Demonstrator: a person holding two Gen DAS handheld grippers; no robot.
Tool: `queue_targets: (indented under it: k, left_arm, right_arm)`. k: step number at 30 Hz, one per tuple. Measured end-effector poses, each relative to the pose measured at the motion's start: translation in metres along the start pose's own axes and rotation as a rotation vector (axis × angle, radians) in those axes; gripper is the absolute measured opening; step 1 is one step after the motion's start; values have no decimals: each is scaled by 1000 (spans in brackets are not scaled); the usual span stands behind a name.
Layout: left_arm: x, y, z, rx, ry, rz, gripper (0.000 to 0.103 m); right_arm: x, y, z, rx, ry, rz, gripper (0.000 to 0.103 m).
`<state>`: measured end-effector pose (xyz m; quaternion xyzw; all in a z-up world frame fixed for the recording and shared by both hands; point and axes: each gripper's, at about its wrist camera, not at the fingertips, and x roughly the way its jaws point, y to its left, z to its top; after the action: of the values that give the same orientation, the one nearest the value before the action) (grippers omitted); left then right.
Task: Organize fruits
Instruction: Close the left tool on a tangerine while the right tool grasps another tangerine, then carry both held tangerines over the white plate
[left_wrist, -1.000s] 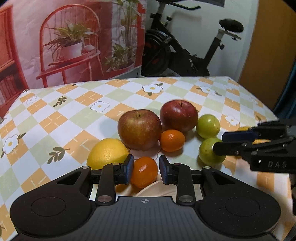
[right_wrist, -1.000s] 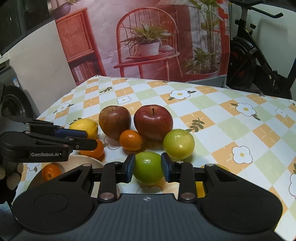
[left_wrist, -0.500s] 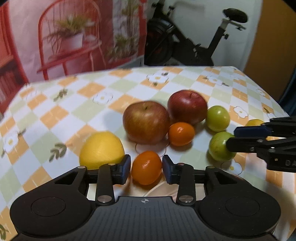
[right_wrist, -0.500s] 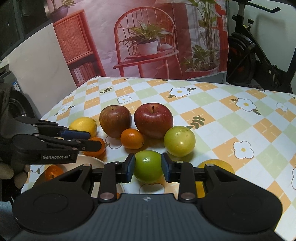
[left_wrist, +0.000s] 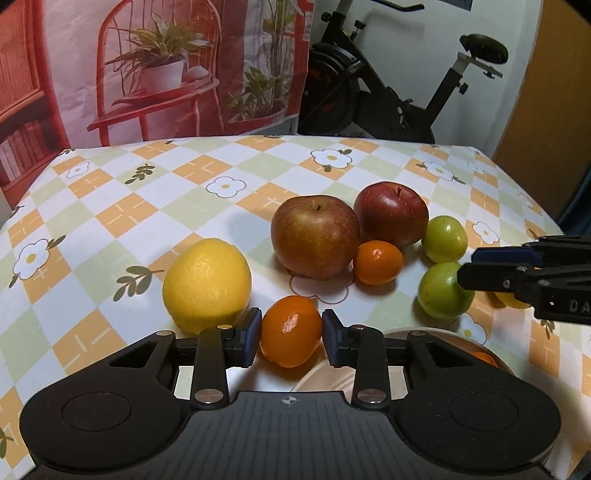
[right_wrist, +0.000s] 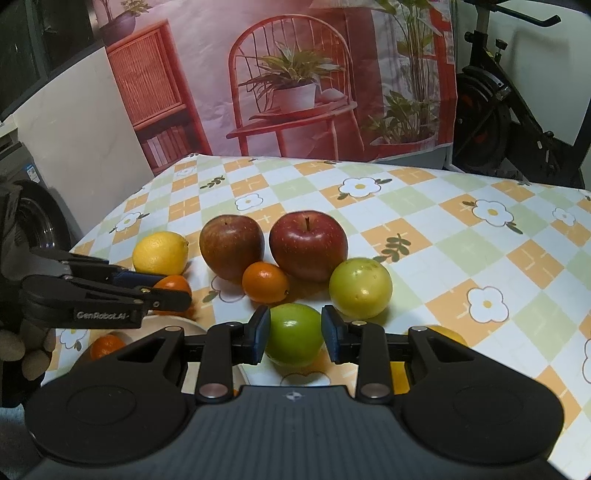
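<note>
A mandarin (left_wrist: 291, 332) sits between the pads of my left gripper (left_wrist: 291, 334), beside the rim of a pale plate (left_wrist: 436, 330). The jaws are closing and both pads touch the fruit. My right gripper (right_wrist: 295, 332) is shut on a green fruit (right_wrist: 295, 334), which rests on the tablecloth. In the left wrist view the right gripper (left_wrist: 467, 269) comes in from the right against that green fruit (left_wrist: 439, 291). The right wrist view shows the left gripper (right_wrist: 177, 291) at the left, over the plate (right_wrist: 177, 321).
A lemon (left_wrist: 207, 284), two apples (left_wrist: 314, 240) (left_wrist: 391, 214), a second mandarin (left_wrist: 377, 262) and a second green fruit (left_wrist: 445, 238) lie clustered on the checked cloth. Another mandarin (right_wrist: 105, 345) lies in the plate. A yellow fruit (right_wrist: 443, 332) lies behind the right gripper. An exercise bike stands beyond the table.
The left jaws widened a little around the mandarin, then came back in; the fruit now lies broader between the pads. The right gripper and its green fruit have stayed put.
</note>
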<state>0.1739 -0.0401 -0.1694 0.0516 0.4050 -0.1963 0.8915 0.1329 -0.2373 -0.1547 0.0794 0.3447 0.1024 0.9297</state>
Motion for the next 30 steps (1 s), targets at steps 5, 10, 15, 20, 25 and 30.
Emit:
queue_targets:
  k: [5, 10, 15, 20, 25, 30]
  left_arm:
    - [-12, 3, -4, -20, -33, -8, 37]
    - [-22, 5, -7, -30, -64, 1, 37]
    - [-26, 11, -10, -42, -76, 4, 37]
    - [-31, 19, -13, -69, -86, -8, 37]
    - [-35, 19, -18, -78, -90, -22, 37]
    - [-36, 20, -19, -81, -94, -35, 37]
  right_arm:
    - [5, 8, 11, -27, -12, 4, 34]
    - [22, 18, 23, -53, 2, 11, 34]
    - [46, 27, 30, -78, 40, -20, 36]
    - [56, 29, 36, -80, 82, -22, 37]
    - [67, 36, 37, -142, 148, -32, 41]
    - [73, 36, 37, -148, 165, -55, 42]
